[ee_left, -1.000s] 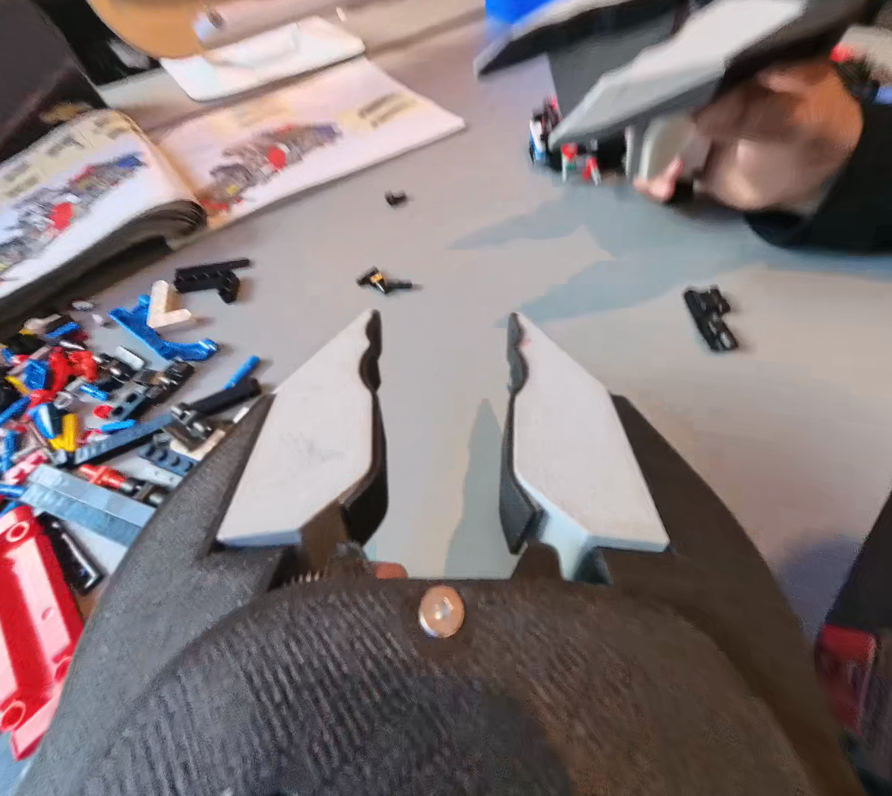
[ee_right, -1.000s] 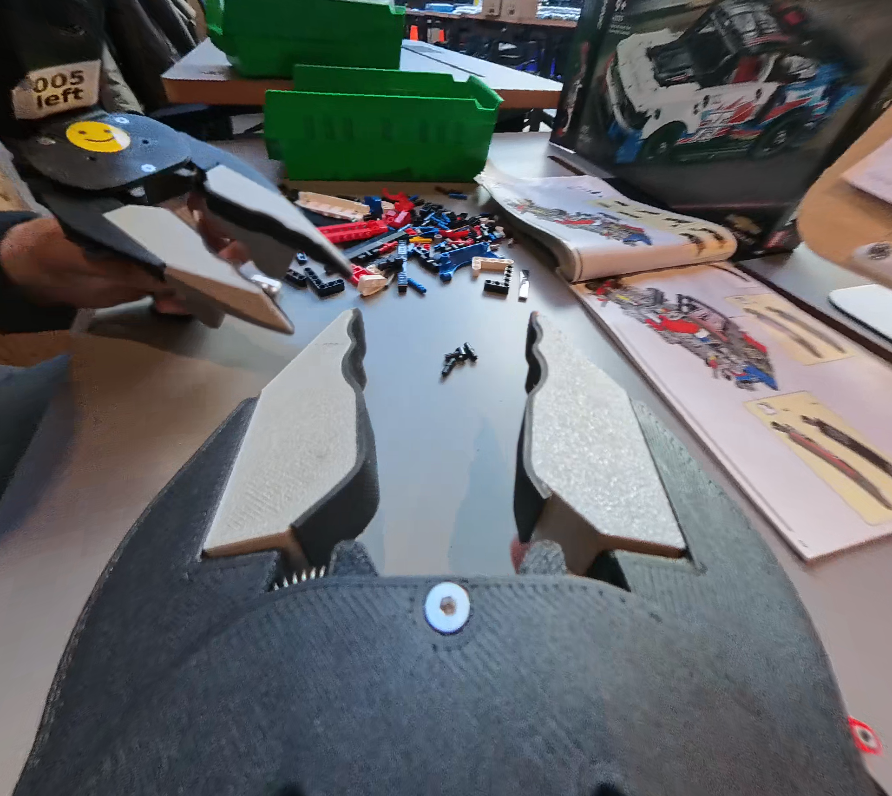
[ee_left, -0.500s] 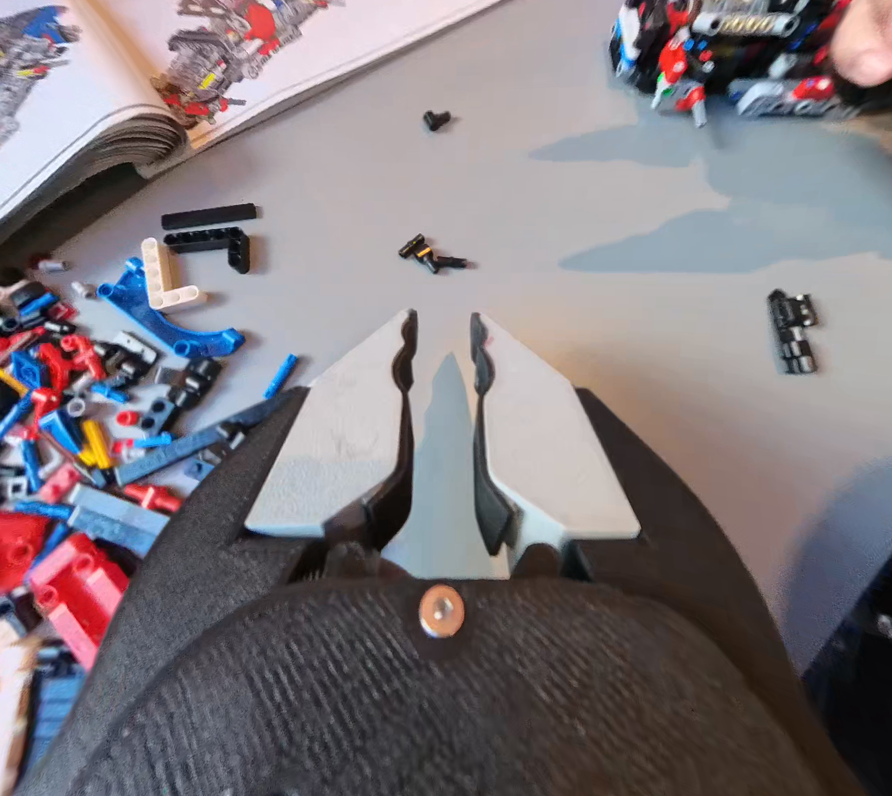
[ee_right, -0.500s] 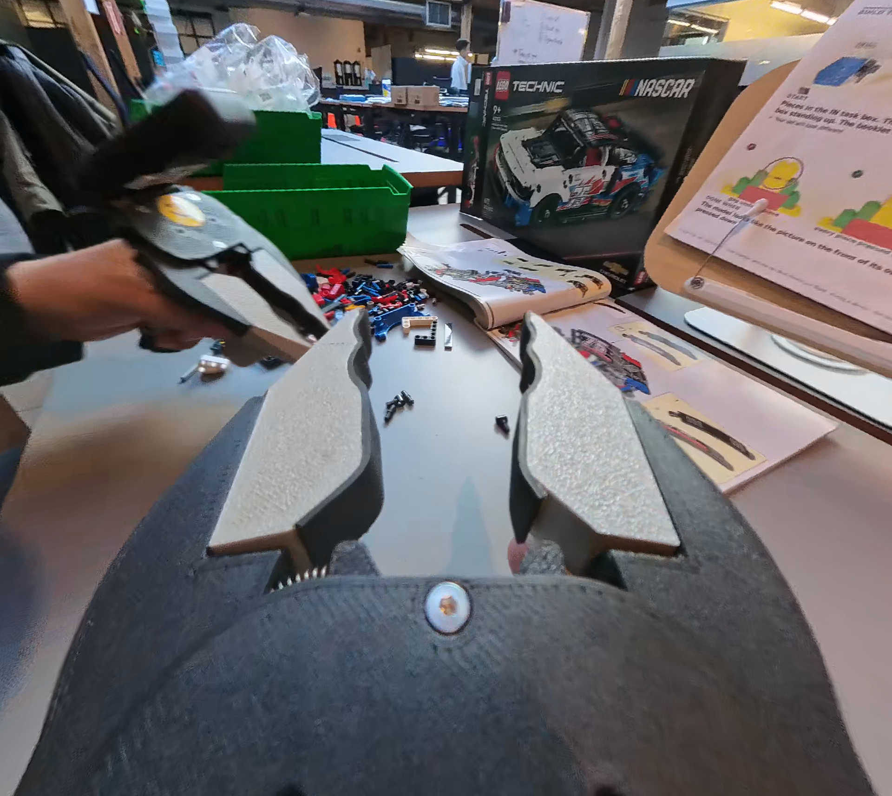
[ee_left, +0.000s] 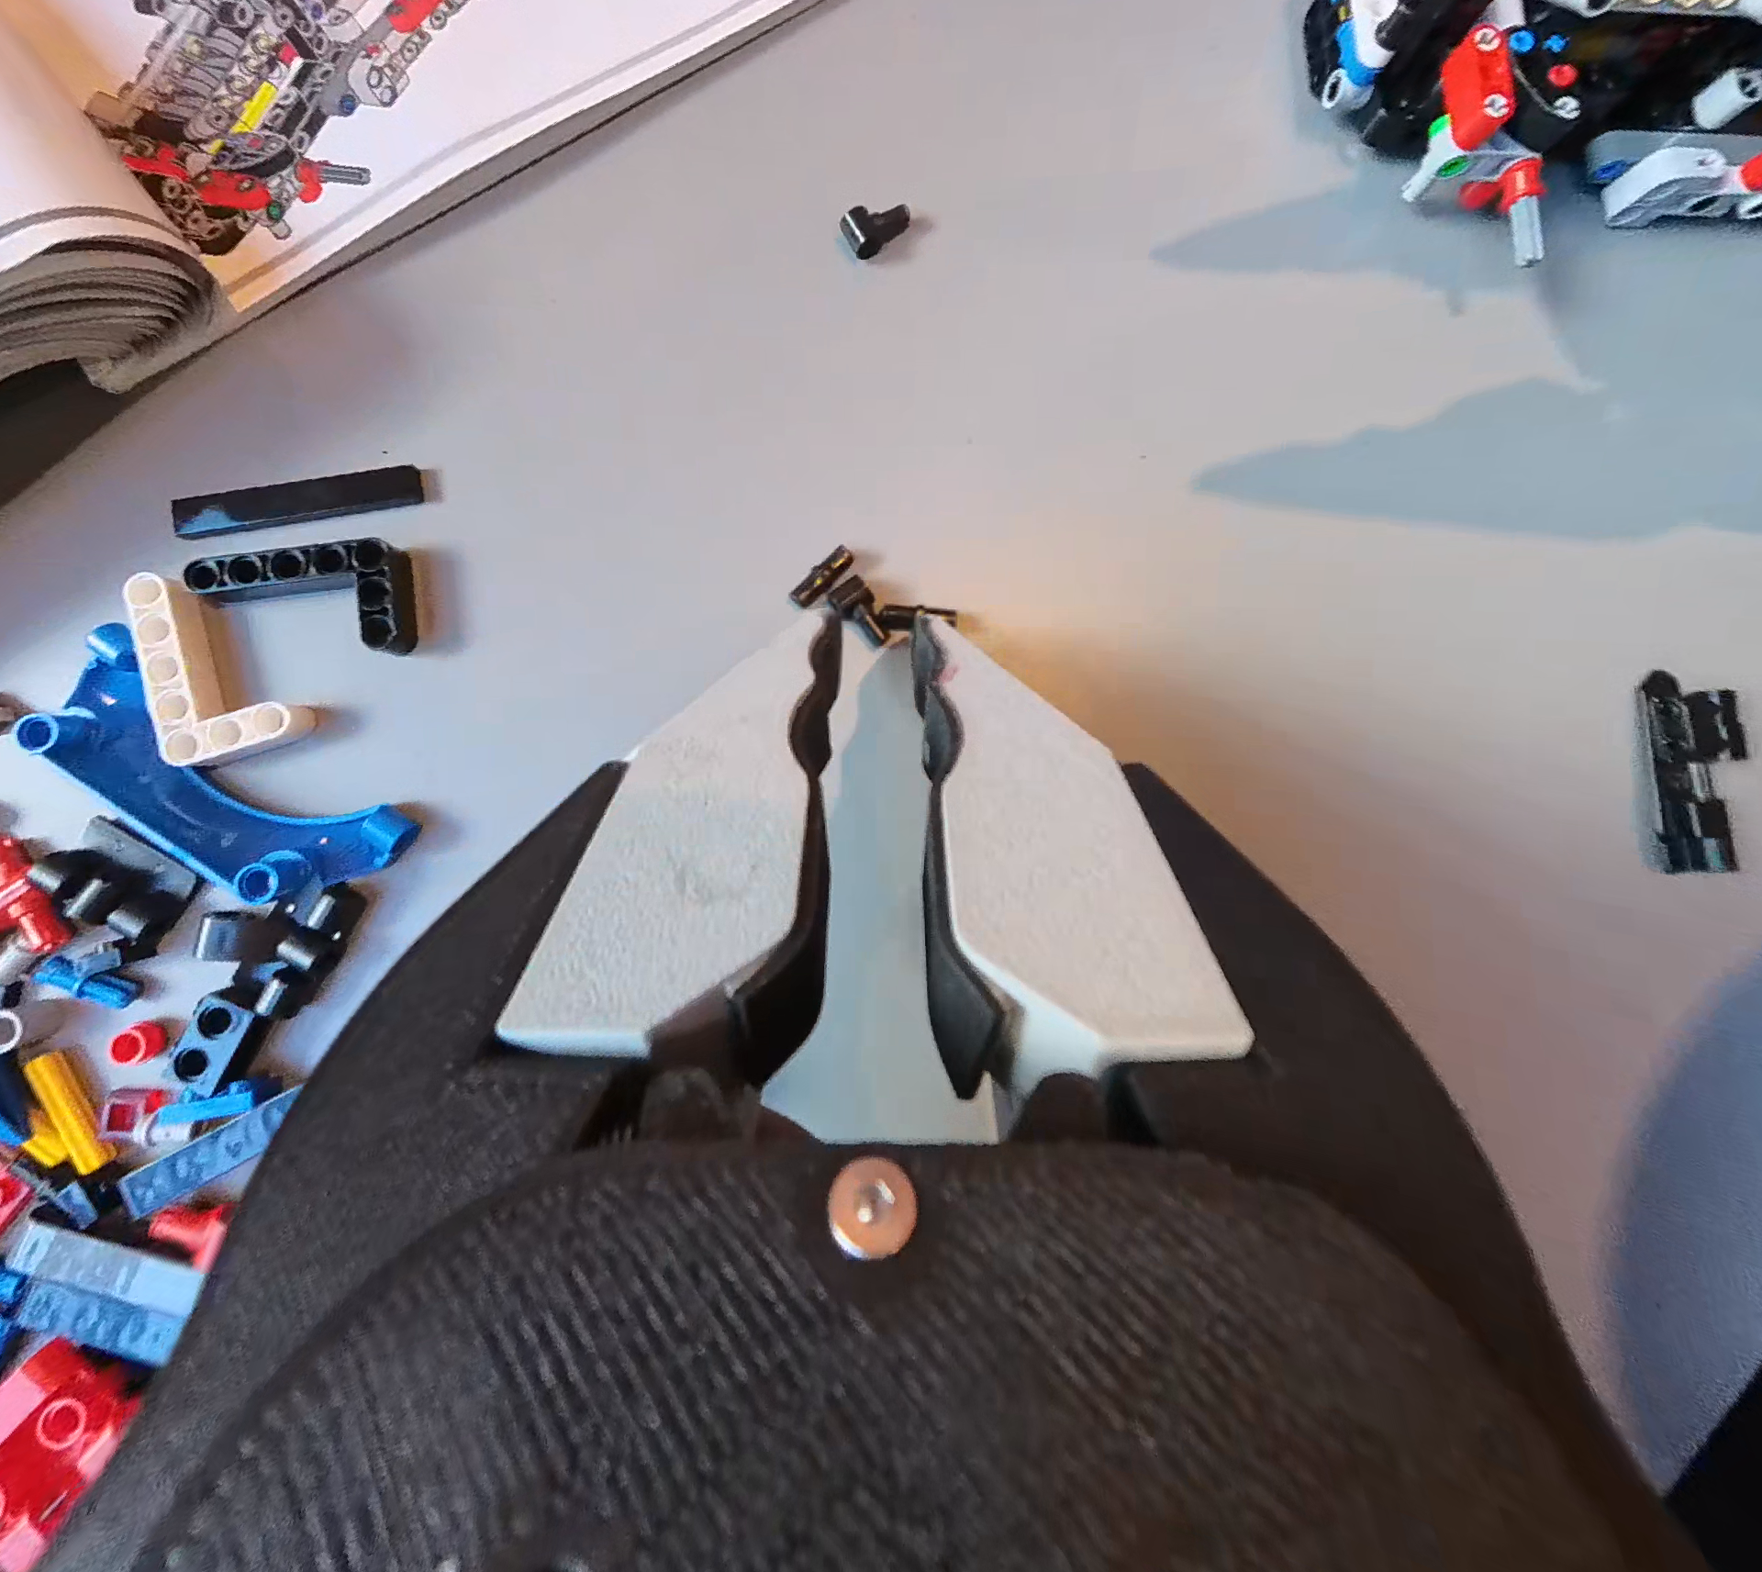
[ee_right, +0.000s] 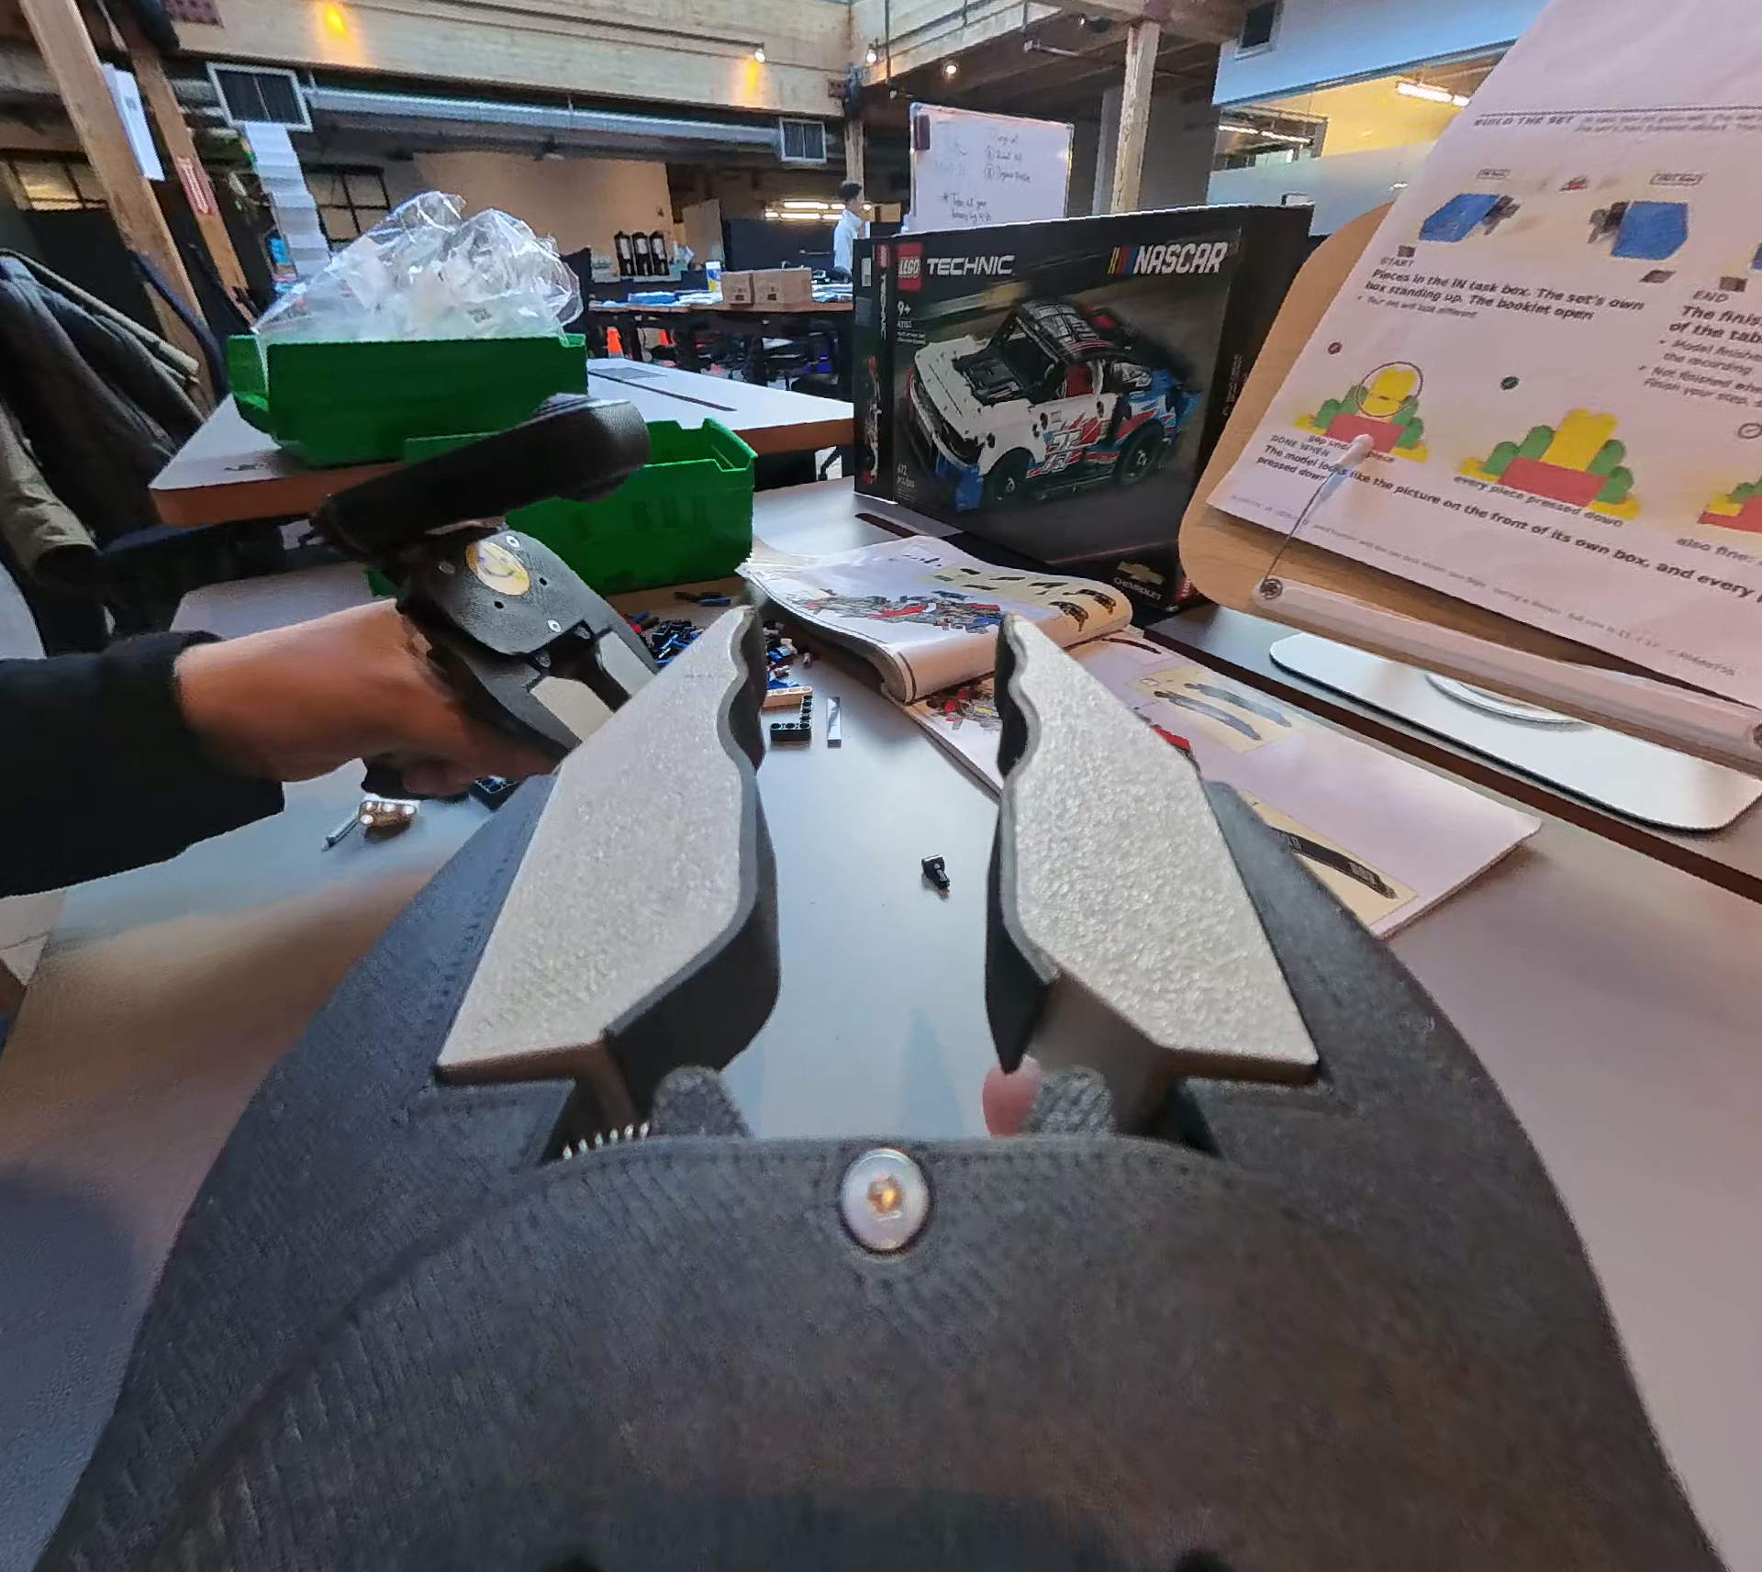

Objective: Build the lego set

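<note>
In the left wrist view my left gripper (ee_left: 874,622) is low over the grey table, its jaws narrowed to a slim gap. A small cluster of black pins (ee_left: 839,587) lies right at its fingertips. One pin reaches between the tips, and I see no pad pressing on it. The partly built model (ee_left: 1545,20) stands at the far right. My right gripper (ee_right: 882,649) is open and empty, held above the table. The right wrist view shows the left gripper (ee_right: 515,620) in a hand, its fingertips hidden behind my right finger.
An open instruction booklet (ee_left: 477,1) lies far left. Loose parts (ee_left: 114,954), a blue arch (ee_left: 191,802), and white (ee_left: 191,687) and black (ee_left: 315,582) L-beams lie left. A single black pin (ee_left: 872,230) and a black sub-assembly (ee_left: 1683,773) lie apart. The set box (ee_right: 1068,363), green bins (ee_right: 620,496) and a sheet on a stand (ee_right: 1526,382) stand behind. My right fingertips sit around 20 cm from my left ones.
My left gripper came down and forward to the black pins while its jaws narrowed steadily. My right gripper tilted up away from the table and its jaws narrowed somewhat.
</note>
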Action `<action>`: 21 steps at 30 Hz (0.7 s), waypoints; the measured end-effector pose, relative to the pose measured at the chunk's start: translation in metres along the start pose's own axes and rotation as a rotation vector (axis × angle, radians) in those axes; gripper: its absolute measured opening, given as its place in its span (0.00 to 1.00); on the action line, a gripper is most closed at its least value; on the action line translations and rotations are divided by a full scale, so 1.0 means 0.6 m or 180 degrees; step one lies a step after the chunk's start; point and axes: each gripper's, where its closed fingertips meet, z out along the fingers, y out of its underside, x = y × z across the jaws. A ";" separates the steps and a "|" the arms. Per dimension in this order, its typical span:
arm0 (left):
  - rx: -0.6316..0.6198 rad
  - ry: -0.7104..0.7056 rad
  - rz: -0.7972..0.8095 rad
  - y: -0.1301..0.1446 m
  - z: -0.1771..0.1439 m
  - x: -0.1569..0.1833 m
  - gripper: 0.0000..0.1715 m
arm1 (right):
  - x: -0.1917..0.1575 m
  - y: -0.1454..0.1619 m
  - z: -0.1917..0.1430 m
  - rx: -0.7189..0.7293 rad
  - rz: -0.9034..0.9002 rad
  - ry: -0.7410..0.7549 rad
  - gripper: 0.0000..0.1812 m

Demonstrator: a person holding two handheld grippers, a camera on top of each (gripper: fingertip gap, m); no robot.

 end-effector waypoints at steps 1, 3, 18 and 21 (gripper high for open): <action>-0.0007 0.0012 0.0001 0.001 0.002 0.001 0.07 | -0.001 0.000 0.000 -0.0003 0.0000 -0.0005 0.24; -0.0043 -0.0030 0.0020 0.003 0.007 -0.003 0.07 | -0.003 -0.001 0.000 0.0002 -0.0018 -0.0015 0.24; -0.0125 -0.0202 0.0387 0.026 -0.002 0.000 0.01 | -0.038 0.031 0.016 -0.0328 -0.0006 -0.0372 0.27; -0.0174 0.0115 0.0508 0.047 -0.014 0.049 0.01 | -0.070 0.080 0.030 -0.0815 -0.0113 -0.0670 0.25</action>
